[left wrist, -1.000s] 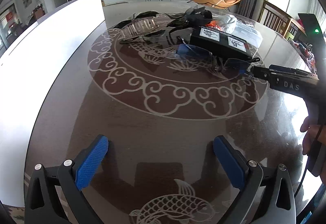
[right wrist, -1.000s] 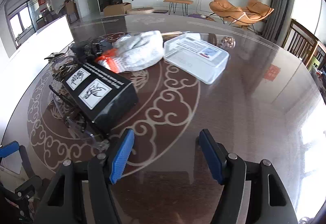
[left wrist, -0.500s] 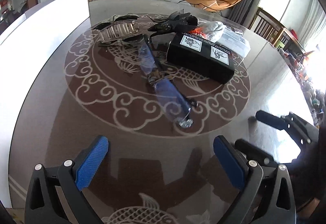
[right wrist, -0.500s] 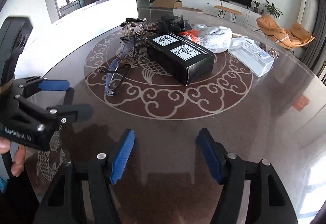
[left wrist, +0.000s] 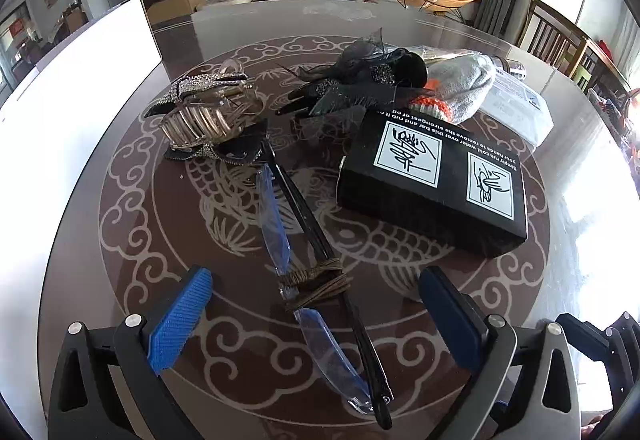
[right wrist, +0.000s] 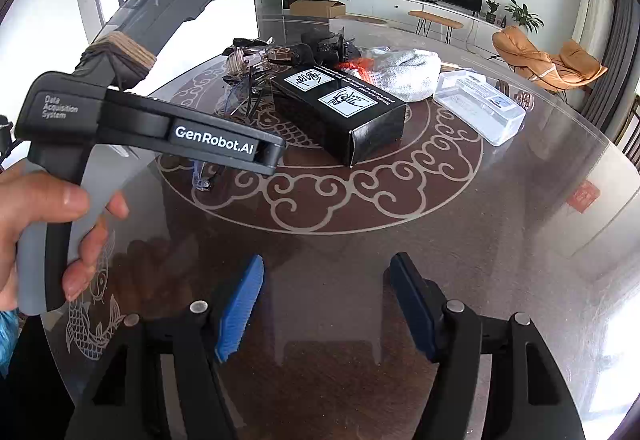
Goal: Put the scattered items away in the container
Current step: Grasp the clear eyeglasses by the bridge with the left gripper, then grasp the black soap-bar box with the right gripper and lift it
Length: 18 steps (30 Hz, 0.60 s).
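"GenRobot.AI" lettering, left hand-held gripper (left wrist: 314,314), black box (right wrist: 340,112)

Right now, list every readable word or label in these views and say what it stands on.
"GenRobot.AI": side of the black handheld left gripper.
"Data Acquisition System": its rear housing.
"Simply run cold water over this bar and rub it...": black cardboard box, upside down, partly cut off.
Clear plastic box label: too small to read.

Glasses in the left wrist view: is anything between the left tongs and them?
Nothing visible. The glasses, wrapped with brown cord, lie on the glass table directly between the open left tongs. The black box sits further off, to the right.
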Tool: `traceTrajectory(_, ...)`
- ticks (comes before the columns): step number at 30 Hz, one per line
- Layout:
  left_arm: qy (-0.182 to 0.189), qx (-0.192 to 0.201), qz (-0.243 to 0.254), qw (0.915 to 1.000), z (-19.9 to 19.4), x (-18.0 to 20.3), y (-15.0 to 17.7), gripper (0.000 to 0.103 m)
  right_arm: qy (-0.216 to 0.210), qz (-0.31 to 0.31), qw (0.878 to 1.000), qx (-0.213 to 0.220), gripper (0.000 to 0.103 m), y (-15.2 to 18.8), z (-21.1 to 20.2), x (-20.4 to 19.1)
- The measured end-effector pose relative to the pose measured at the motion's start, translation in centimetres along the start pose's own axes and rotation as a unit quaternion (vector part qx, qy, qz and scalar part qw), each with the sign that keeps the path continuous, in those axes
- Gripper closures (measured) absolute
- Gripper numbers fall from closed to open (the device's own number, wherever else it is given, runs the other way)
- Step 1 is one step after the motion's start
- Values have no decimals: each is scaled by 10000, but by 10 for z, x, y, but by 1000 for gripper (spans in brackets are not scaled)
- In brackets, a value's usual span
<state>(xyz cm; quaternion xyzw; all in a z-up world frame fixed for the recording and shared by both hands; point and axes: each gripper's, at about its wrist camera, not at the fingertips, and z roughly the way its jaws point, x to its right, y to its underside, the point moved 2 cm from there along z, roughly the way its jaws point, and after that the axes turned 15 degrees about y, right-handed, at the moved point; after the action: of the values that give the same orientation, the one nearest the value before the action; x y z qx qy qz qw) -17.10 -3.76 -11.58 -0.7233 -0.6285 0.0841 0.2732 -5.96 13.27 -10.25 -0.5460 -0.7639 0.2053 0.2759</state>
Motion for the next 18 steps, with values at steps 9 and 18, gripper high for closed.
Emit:
traceTrajectory(9, 84, -10, 83, 9999, -24, -7, 8, 73, -129, 122, 9998, 9, 36, 0, 0, 4)
traceTrajectory(18, 157, 1, 268, 9995, -56, -23, 50, 73, -450, 68, 9990, 44, 36, -7, 4, 12)
